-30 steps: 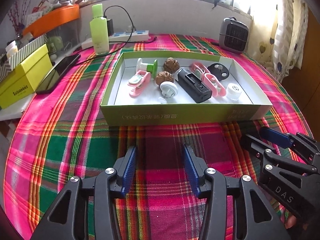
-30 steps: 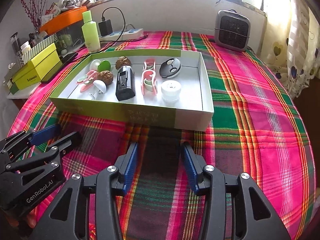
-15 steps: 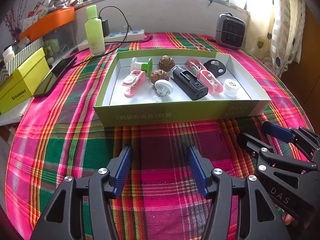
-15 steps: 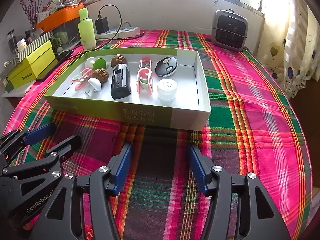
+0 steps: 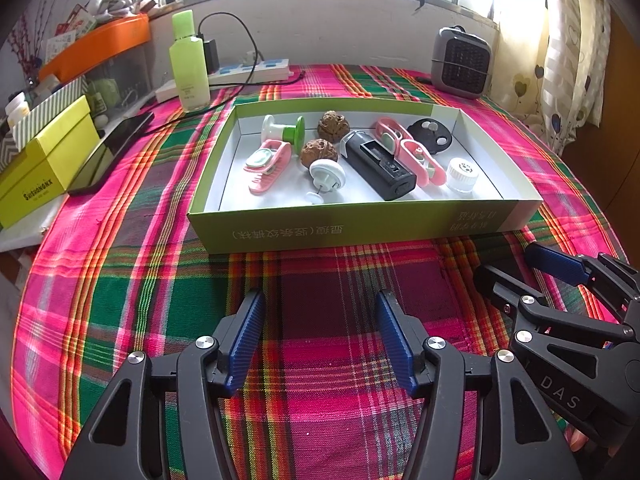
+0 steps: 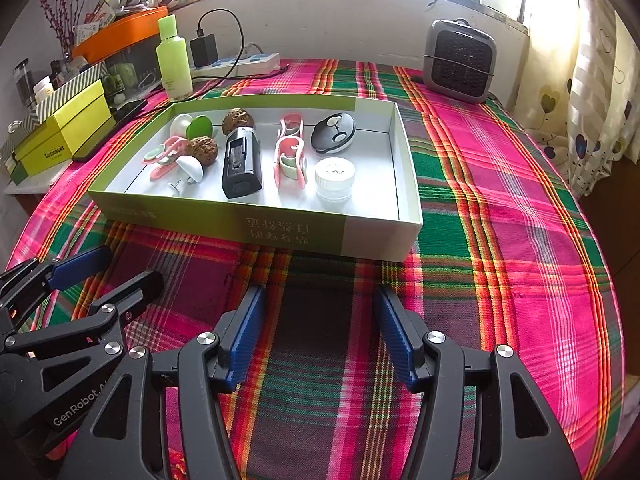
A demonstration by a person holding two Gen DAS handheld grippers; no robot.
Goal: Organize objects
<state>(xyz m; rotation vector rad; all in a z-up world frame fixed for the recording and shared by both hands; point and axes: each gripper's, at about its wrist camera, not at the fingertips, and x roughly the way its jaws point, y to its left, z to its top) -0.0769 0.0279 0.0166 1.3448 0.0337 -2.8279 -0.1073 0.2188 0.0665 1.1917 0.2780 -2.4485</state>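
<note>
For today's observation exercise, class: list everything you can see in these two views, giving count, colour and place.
box: 1, green and white, table centre
walnuts: 2, brown, box middle
black device: 1, black, box middle
pink clips: 3, pink; one left, two right of device
spool: 1, white and green, box back left
white knob: 1, white, box front
black disc: 1, black, box back right
white jar: 1, white, box front right
bottle: 1, light green, behind box
power strip: 1, white, by wall
heater: 1, grey, back right
yellow box: 1, left edge
phone: 1, black, beside yellow box
tablecloth: 1, pink-green plaid
left gripper: open, empty
right gripper: open, empty
</note>
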